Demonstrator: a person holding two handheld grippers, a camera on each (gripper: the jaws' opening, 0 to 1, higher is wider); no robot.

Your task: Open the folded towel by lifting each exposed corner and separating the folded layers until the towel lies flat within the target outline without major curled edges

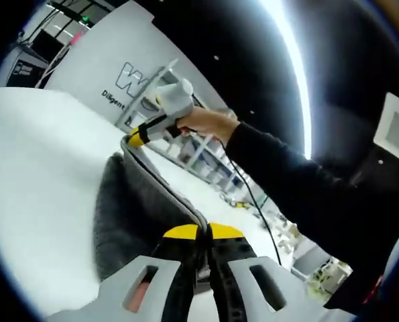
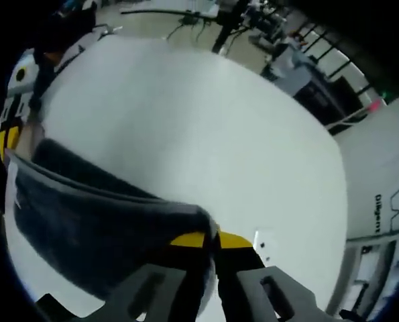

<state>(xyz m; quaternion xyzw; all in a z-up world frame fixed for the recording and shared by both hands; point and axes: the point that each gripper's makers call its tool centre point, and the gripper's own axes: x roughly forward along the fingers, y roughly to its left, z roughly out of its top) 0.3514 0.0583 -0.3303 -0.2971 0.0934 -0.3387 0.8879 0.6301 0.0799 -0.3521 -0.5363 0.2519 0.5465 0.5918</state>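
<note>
A dark grey towel (image 1: 129,208) hangs stretched between both grippers above the white table (image 1: 38,174). In the left gripper view my left gripper (image 1: 203,233) is shut on one end of the towel's upper edge. At the far end of that edge the right gripper (image 1: 135,139) pinches the other corner, held by a person's hand (image 1: 209,121). In the right gripper view my right gripper (image 2: 212,240) is shut on the towel (image 2: 98,235) corner. The towel's edge runs left to the left gripper (image 2: 8,137) at the view's rim. The towel's lower part sags toward the table (image 2: 206,134).
A black sleeve (image 1: 300,188) crosses the right of the left gripper view. A white panel with lettering (image 1: 112,74) and shelving stand beyond the table. A small white tag (image 2: 263,246) shows beside my right jaws. Stands and cables line the table's far edge (image 2: 206,27).
</note>
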